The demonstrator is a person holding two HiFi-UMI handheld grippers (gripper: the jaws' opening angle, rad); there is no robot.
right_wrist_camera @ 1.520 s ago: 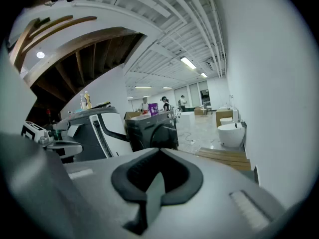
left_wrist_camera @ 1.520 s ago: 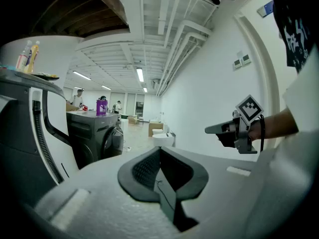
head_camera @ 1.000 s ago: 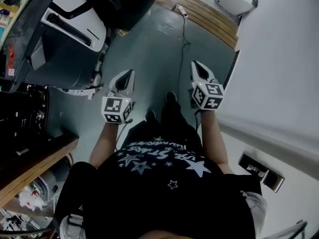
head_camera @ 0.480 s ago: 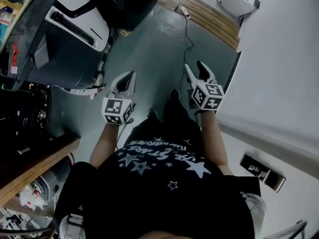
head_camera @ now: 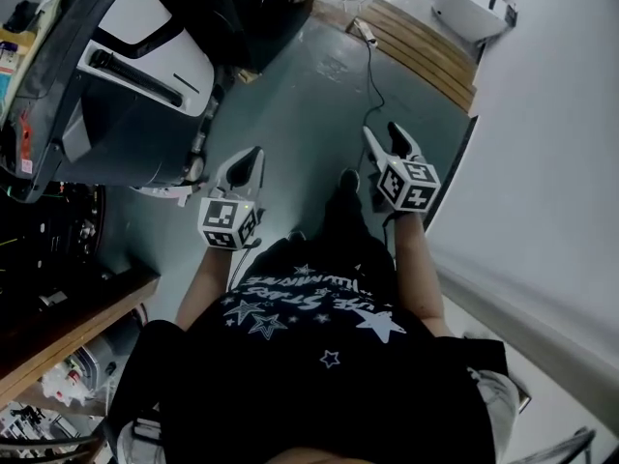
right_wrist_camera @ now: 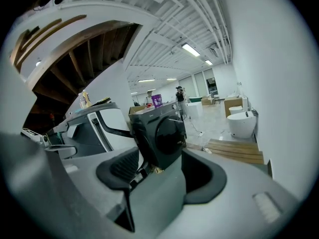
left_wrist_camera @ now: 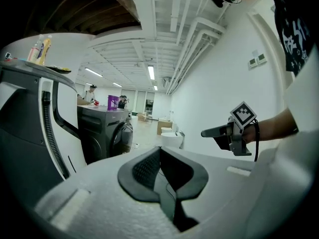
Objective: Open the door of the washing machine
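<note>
The dark front-loading washing machine (right_wrist_camera: 158, 132) with a round door stands some way ahead, its door closed; it also shows at the top of the head view (head_camera: 247, 8) and in the left gripper view (left_wrist_camera: 105, 132). My left gripper (head_camera: 245, 165) is held in the air over the floor, jaws shut on nothing (left_wrist_camera: 160, 156). To its right my right gripper (head_camera: 385, 141) hangs level with it. Its jaws are opening, with nothing between them (right_wrist_camera: 162, 171). Both grippers are well short of the machine and touch nothing.
A large white-and-grey appliance (head_camera: 135, 75) fills the left side. A white wall (head_camera: 551, 162) runs close on the right. Ahead lie a wooden pallet (head_camera: 421, 42), a white toilet (head_camera: 474, 3) and a floor cable (head_camera: 366, 56). A wooden bench (head_camera: 68, 327) is at lower left.
The right gripper's jaws went from shut to wide open. The person took a step and both grippers moved on over the floor; the left one stayed shut.
</note>
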